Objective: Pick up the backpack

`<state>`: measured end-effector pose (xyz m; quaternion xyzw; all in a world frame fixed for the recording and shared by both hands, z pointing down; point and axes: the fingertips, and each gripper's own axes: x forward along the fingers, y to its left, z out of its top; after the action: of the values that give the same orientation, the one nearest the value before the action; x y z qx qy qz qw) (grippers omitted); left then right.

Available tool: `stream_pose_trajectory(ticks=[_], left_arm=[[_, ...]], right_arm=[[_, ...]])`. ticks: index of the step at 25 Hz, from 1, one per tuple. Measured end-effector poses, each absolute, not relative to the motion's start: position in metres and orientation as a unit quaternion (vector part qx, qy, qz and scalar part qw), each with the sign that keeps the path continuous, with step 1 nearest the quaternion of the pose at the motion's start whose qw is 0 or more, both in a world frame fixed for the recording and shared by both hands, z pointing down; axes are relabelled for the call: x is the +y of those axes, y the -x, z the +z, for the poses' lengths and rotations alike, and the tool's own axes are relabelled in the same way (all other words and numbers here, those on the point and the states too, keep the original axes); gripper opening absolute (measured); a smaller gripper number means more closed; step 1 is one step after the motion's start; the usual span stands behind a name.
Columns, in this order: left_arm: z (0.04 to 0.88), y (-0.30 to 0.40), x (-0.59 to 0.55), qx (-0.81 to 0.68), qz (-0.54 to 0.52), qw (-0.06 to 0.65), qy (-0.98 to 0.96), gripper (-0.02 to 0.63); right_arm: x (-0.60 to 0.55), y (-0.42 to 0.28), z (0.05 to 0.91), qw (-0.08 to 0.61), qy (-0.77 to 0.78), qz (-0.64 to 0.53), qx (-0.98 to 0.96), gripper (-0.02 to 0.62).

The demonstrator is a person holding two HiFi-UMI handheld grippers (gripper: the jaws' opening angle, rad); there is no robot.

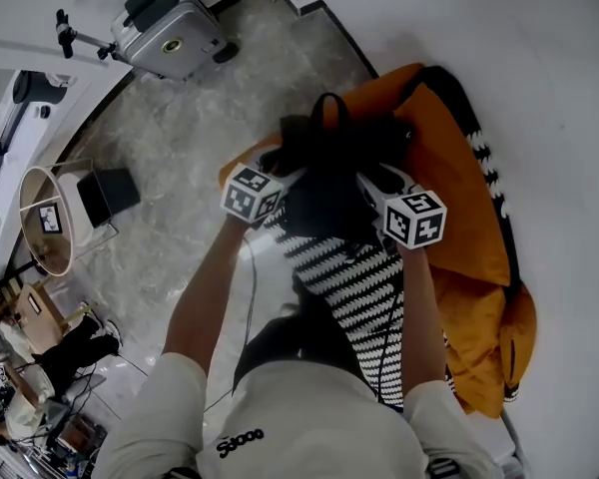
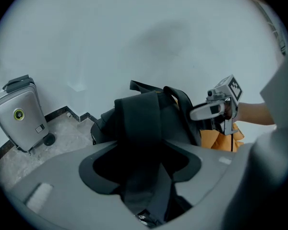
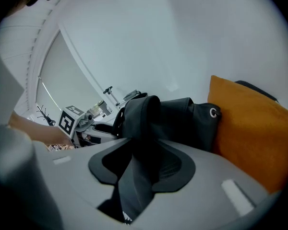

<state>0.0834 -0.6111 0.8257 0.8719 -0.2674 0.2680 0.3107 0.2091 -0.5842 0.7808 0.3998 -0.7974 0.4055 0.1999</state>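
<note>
The black backpack (image 1: 329,173) lies on an orange cushion (image 1: 459,203) by the white wall. My left gripper (image 1: 285,165) reaches in from the left, and in the left gripper view a black shoulder strap (image 2: 143,128) runs down through its jaws (image 2: 143,169), pinched between them. My right gripper (image 1: 367,175) comes in from the right; a second black strap (image 3: 141,128) passes between its jaws (image 3: 138,174) and is pinched there too. The backpack's body (image 3: 187,119) sits just beyond. Each gripper view shows the other gripper (image 2: 216,107) (image 3: 81,121) beside the bag.
A black-and-white striped cloth (image 1: 351,267) hangs below the backpack over the cushion's edge. A grey hard-shell suitcase (image 1: 170,33) stands on the marble floor at the back left. A round stand (image 1: 45,218) and a black box (image 1: 108,194) are at the left.
</note>
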Motion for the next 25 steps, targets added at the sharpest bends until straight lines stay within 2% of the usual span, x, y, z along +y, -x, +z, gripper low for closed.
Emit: stream_pose_trajectory(ticks=[6,16,25], left_arm=[[0.818,-0.079,-0.605,-0.287,0.271,0.289,-0.872,0.225],[0.794,-0.069,-0.584,-0.316,0.261,0.272,-0.870,0.206],[0.767,-0.060,-0.549,-0.362,0.258,0.251,-0.860,0.100]], right_arm=[[-0.566,-0.201,0.781,0.220,-0.389,0.401,-0.800,0.048],[-0.545,-0.189,0.762,0.216,-0.392,0.391,-0.804,0.043],[-0.512,-0.180,0.727,0.203,-0.407,0.378,-0.806,0.044]])
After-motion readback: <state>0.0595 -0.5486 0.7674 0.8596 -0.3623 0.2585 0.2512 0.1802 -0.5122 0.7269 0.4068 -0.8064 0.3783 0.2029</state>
